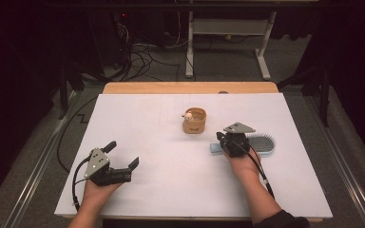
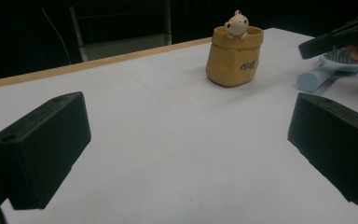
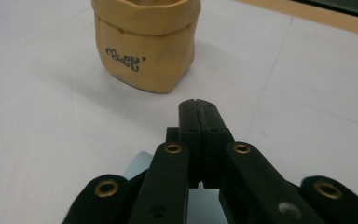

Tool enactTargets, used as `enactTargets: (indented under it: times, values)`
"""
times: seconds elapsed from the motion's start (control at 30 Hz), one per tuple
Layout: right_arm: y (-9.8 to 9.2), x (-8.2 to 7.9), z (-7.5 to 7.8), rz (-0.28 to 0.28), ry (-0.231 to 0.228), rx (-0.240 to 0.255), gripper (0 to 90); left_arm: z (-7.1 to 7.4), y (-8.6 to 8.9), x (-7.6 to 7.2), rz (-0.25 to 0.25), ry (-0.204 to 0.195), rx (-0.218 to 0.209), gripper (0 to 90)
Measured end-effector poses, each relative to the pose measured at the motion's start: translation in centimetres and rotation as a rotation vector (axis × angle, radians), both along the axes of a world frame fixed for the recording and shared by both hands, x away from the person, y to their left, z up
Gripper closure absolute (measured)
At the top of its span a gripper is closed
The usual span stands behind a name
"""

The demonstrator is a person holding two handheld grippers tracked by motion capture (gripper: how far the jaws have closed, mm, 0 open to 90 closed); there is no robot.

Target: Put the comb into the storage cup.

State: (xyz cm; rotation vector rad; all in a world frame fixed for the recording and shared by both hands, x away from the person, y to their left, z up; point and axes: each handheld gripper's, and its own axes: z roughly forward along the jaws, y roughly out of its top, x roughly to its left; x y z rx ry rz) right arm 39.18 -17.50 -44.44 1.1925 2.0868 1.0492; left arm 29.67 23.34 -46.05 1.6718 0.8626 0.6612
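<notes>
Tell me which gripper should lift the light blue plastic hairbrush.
Right. The right gripper hovers over the light blue plastic hairbrush, jaws shut, so it must open first. The left gripper, open, sits far across the white table.

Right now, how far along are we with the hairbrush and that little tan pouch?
Early stage. The right gripper, jaws together, sits over the handle of the blue hairbrush; whether it grips the handle I cannot tell. The brush lies on the table beside the tan pouch, apart from it. The left gripper rests open, empty. Any moving remains undone.
</notes>
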Motion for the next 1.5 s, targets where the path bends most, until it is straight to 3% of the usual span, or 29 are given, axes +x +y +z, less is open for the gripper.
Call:
enactTargets:
  times: [0.17, 0.47, 0.73, 1.2, 1.3, 1.5]
  values:
    - [1.7, 1.3, -0.7, 0.001, 0.061, -0.052, 90.0, 0.0, 0.0, 0.0, -0.01, 0.0, -0.004, 0.0]
    - [1.5, 1.4, -1.2, -0.013, 0.106, -0.096, 90.0, -0.1, -0.1, 0.0, -0.025, 0.006, -0.003, 0.4]
    - [1.4, 1.0, -1.0, 0.011, 0.122, -0.092, 90.0, -0.1, 0.0, 0.0, -0.024, 0.01, -0.005, 0.6]
    - [1.5, 0.3, -0.9, 0.055, 0.144, -0.128, 90.0, 0.0, 0.0, 0.0, -0.026, 0.009, -0.006, 1.2]
    - [1.7, -0.4, -1.1, 0.08, 0.16, -0.17, 90.0, 0.0, 0.0, 0.0, -0.023, 0.009, -0.012, 1.3]
    - [1.1, -2.1, -1.1, 0.121, 0.164, -0.175, 90.0, 0.0, 0.0, 0.0, -0.026, 0.01, -0.013, 1.3]
